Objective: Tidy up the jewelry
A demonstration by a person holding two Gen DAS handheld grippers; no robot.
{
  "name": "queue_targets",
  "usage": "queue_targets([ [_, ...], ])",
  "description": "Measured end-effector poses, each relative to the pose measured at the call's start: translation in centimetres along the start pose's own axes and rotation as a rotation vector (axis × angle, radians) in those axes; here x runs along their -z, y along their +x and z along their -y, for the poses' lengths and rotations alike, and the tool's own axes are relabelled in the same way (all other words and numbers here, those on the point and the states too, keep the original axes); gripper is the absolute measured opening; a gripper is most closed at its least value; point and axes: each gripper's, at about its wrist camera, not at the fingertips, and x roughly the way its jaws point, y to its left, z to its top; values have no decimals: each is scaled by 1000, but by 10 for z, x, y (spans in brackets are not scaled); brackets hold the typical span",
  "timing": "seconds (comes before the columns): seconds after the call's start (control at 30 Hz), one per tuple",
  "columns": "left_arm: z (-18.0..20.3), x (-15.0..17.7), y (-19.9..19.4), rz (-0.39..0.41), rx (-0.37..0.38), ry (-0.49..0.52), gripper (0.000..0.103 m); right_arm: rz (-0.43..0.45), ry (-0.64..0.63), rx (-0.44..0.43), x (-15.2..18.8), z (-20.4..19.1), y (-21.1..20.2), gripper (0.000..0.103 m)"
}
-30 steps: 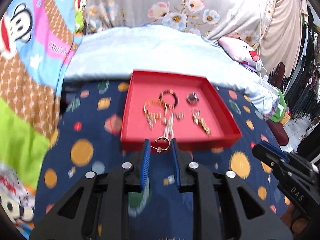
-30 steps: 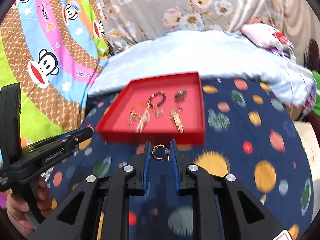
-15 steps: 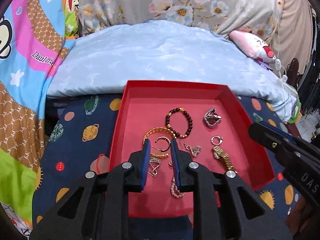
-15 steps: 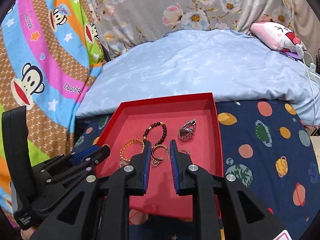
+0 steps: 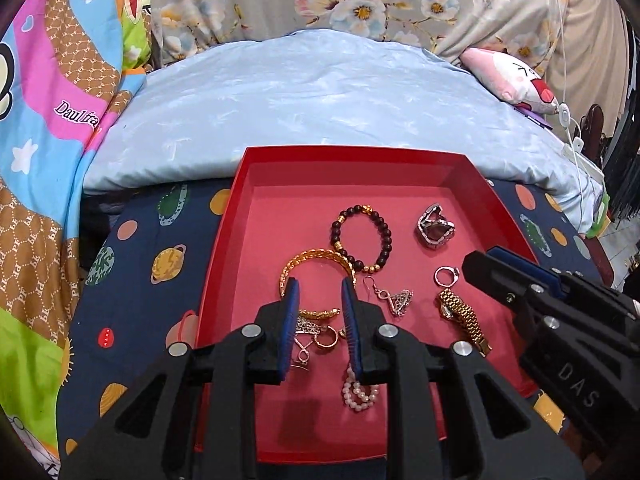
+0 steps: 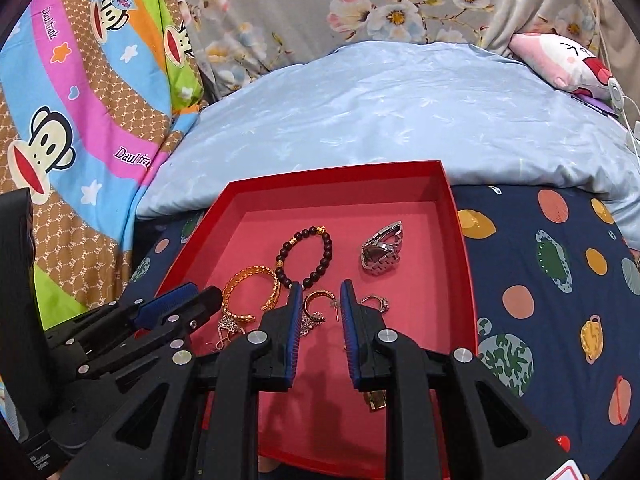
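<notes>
A red tray [image 5: 224, 248] [image 6: 460, 240] on the planet-print cloth holds the jewelry. In it lie a dark bead bracelet [image 5: 362, 240] [image 6: 306, 254], a gold bangle [image 5: 316, 264] [image 6: 252, 284], a silver watch [image 5: 435, 229] [image 6: 382, 250], a gold watch [image 5: 462, 320], a silver ring [image 5: 446, 276] [image 6: 374, 303], a pearl piece [image 5: 360, 390] and hoop earrings [image 5: 326, 338] [image 6: 316, 300]. My left gripper [image 5: 320, 302] is open above a hoop earring lying in the tray. My right gripper [image 6: 320, 300] is open, and a hoop earring lies between its fingertips.
A light blue quilt [image 5: 320, 100] lies behind the tray. A colourful monkey-print blanket [image 6: 80, 100] is at the left. A pink plush [image 6: 560, 60] and white cable lie at the back right. Each gripper shows in the other's view, the right [image 5: 560, 320] and the left [image 6: 140, 320].
Both grippers carried hoop earrings from the cloth in front of the tray to over the tray. Both have opened, and the earrings now lie in the tray.
</notes>
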Motion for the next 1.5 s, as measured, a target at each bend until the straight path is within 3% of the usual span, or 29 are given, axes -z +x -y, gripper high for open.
queue_targets([
  [0.1,0,1,-3,9,-19,-6,44,10,-5,2,0,-1,-3,19],
  [0.17,1,2,-7,15,-21,-6,46,18,-10,8,0,-2,-7,19],
  [0.3,2,1,-15,33,-48,-4,63,35,-4,8,-1,-3,-16,25],
  [0.47,0,4,-33,49,-57,-10,67,70,-19,26,1,-7,-36,30],
  [0.6,2,12,-51,71,-87,4,71,102,-39,57,10,-14,-60,39],
  [0.87,1,42,-87,77,-101,2,74,126,-47,103,44,-26,-101,50],
  [1.13,1,85,-122,93,-168,-18,88,125,-37,161,90,-32,-131,62],
  [1.5,3,139,-121,65,-248,-12,91,105,-32,217,152,-31,-135,76],
])
